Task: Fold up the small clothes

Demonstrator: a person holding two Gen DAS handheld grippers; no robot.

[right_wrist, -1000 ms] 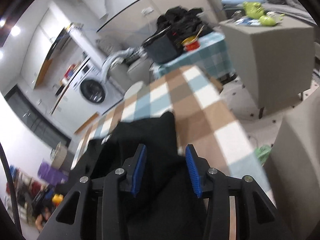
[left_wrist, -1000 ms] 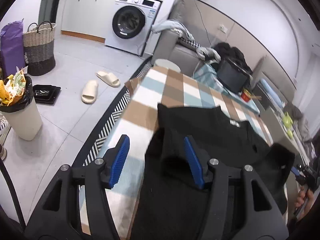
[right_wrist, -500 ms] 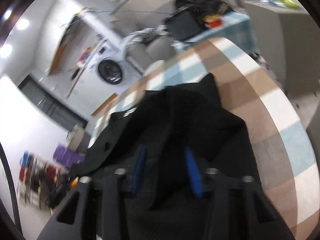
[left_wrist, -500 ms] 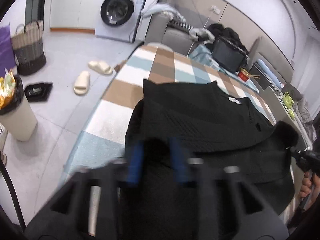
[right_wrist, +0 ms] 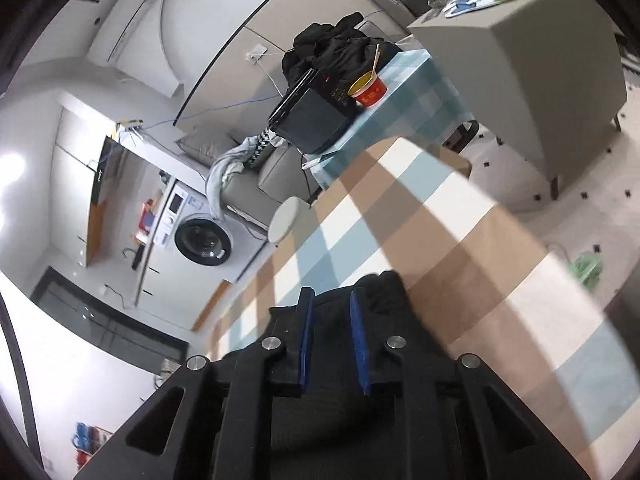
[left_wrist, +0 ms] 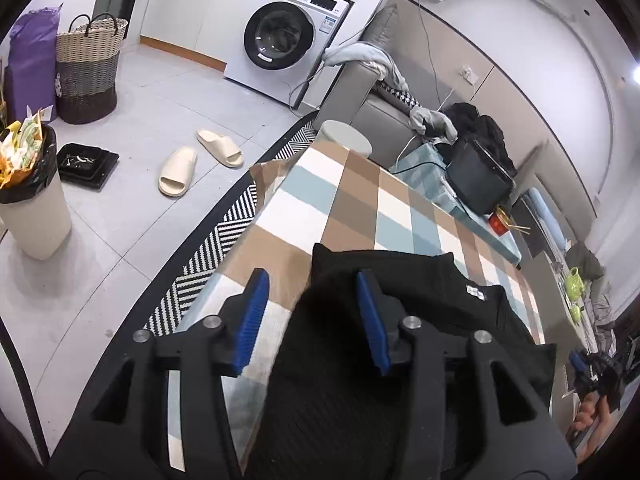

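Lying on checked tablecloth [left_wrist: 352,200]: black ribbed knit garment [left_wrist: 420,320]; left gripper [left_wrist: 314,316] just reopened, spread; right gripper [right_wrist: 331,336] narrowly parted, grip uncertain.

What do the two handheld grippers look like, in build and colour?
Both match. The left gripper and the right gripper each have a matte black plastic frame with triangular cut-outs, round silver bolt heads at the pivots, and two black fingers faced with ribbed bright-blue pads. No markings or cables show on either. No sleeve is visible.
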